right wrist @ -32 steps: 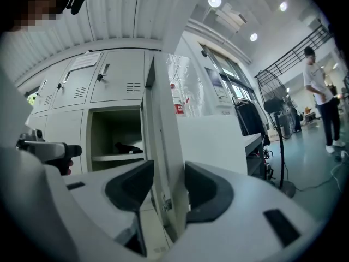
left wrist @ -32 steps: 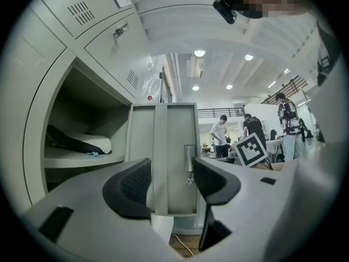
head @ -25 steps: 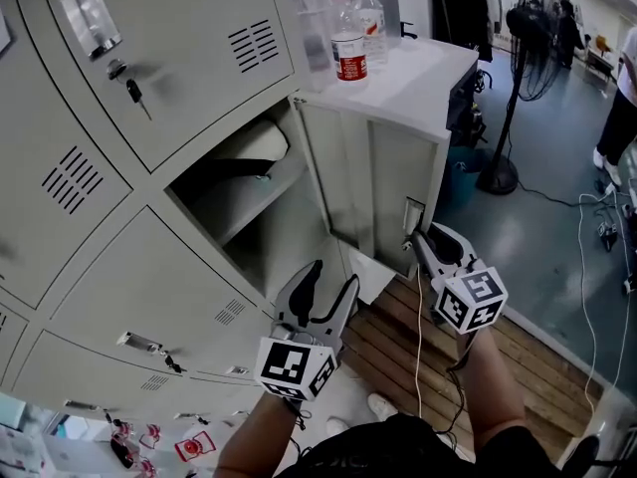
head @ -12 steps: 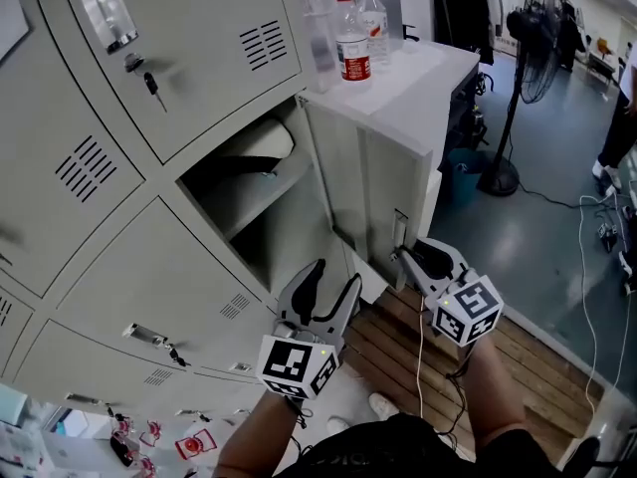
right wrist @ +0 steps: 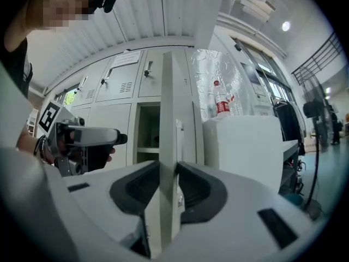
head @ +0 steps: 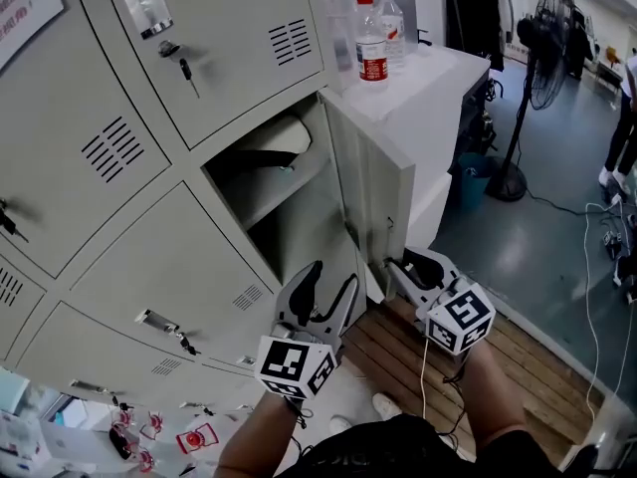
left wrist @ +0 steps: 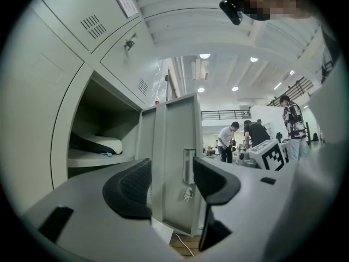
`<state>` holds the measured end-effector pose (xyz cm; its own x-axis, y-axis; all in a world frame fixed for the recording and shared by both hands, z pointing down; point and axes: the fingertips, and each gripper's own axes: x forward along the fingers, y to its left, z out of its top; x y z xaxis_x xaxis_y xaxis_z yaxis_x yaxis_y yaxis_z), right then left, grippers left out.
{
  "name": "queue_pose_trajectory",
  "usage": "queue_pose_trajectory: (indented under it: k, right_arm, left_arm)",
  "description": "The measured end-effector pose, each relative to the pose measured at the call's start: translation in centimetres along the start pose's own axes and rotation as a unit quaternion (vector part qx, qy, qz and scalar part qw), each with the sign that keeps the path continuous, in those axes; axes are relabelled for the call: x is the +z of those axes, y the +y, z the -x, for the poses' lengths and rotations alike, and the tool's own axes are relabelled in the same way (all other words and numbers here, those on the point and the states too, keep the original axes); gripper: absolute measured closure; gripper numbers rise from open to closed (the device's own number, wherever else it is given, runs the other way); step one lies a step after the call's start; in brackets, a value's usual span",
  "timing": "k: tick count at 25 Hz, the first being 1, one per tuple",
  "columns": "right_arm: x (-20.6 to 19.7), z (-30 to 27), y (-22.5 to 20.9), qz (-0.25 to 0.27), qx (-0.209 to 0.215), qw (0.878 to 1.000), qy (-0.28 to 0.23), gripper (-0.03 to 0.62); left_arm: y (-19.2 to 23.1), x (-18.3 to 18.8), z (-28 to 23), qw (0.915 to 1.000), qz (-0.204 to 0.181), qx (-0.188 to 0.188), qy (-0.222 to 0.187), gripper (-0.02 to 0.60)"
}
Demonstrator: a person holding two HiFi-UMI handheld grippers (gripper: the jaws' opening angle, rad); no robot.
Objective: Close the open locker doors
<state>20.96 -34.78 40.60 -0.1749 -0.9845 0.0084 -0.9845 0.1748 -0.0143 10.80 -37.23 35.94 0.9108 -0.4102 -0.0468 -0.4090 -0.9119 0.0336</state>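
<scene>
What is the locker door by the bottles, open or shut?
Open. The door sticks straight out, so the shelf inside shows.

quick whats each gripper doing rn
left gripper: open, nothing between its jaws
right gripper: clamped on the locker door edge, jaws just eased open slightly

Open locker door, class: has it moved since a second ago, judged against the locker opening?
Yes. The open locker door has swung towards shut: its free edge now stands nearer the locker opening, away from the white cabinet.
</scene>
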Motion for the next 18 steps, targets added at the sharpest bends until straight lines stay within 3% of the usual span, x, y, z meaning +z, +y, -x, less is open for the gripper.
queue_pose_trajectory:
  k: [18]
  right_arm:
    - [1.1, -4.5, 7.0, 0.003, 0.089, 0.996, -0.015, 0.462]
  left_arm:
    - [4.6, 0.7, 4.1, 0.9984, 0.014, 0.054, -0.011, 0.350]
